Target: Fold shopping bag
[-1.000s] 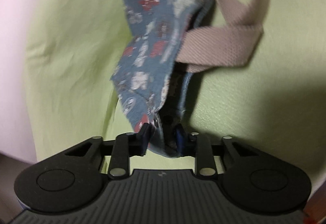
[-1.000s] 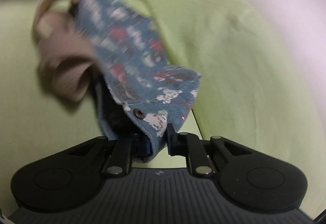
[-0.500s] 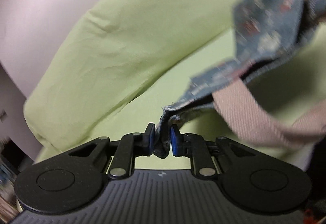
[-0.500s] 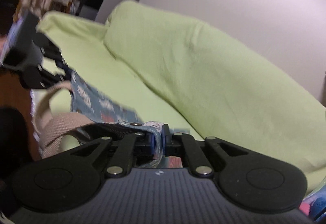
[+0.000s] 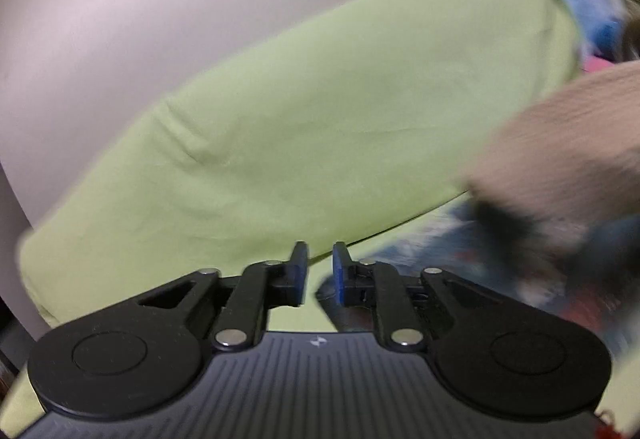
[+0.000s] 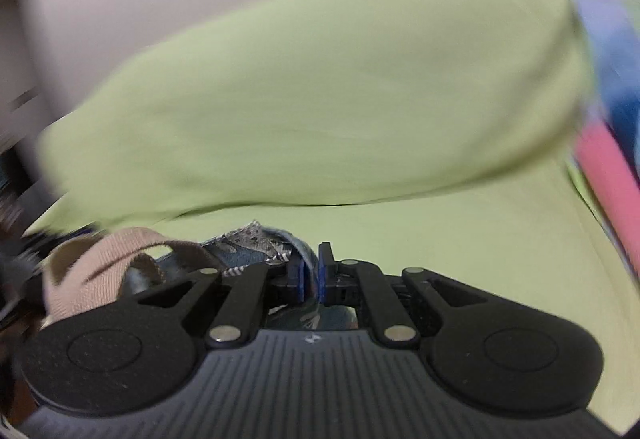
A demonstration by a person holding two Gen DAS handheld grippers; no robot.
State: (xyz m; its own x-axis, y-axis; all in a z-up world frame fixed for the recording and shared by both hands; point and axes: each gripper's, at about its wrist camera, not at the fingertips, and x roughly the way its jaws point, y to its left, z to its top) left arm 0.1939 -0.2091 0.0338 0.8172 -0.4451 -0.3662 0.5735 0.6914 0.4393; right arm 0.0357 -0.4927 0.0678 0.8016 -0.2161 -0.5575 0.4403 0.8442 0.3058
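We find no readable words or numbers in either view. The only sign is a small pale emblem, something like a bow-tie or lightning mark, on the ribbed grey body of the left gripper [image 5: 319,270] and likewise on the right gripper [image 6: 311,274]; motion blur may hide print on the shopping bag [image 6: 256,248].

Motion blurs the bag [image 5: 500,259] and its strap [image 5: 560,143] at three o'clock, both cut off by the edge.
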